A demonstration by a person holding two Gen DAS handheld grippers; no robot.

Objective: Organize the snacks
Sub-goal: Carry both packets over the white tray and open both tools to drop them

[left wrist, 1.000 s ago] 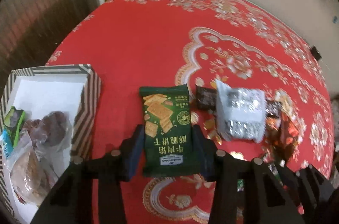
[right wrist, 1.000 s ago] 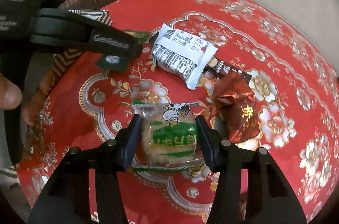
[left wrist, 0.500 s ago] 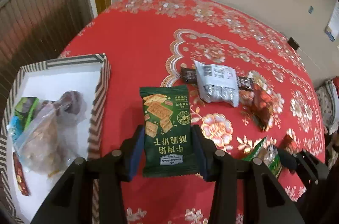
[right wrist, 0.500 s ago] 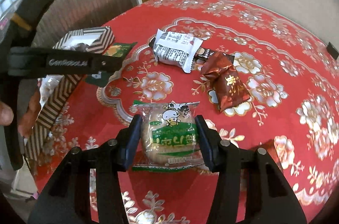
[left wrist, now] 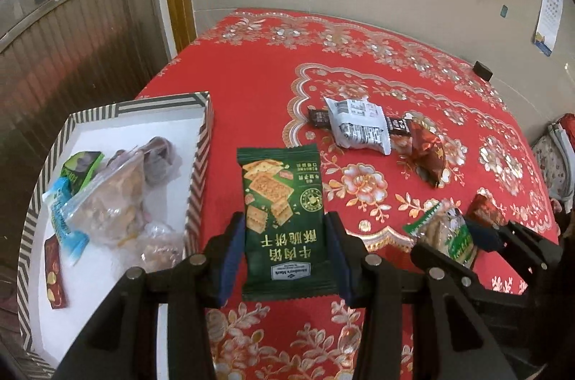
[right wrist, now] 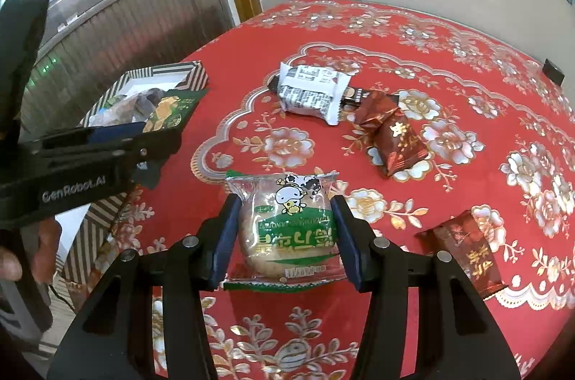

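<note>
My left gripper is shut on a green cracker packet and holds it above the red tablecloth, just right of the striped box. The box holds several snacks, among them a clear bag. My right gripper is shut on a clear round pastry packet with a cow print, held above the table. In the right wrist view the left gripper and the green packet show at the left, over the striped box.
On the cloth lie a white-grey packet over a dark bar, a brown-red packet and another at the right. A small black block sits near the far edge. Wall and door stand behind.
Both grippers have risen and drawn back with their packets held. The left gripper has moved left toward the striped box, which shows more fully.
</note>
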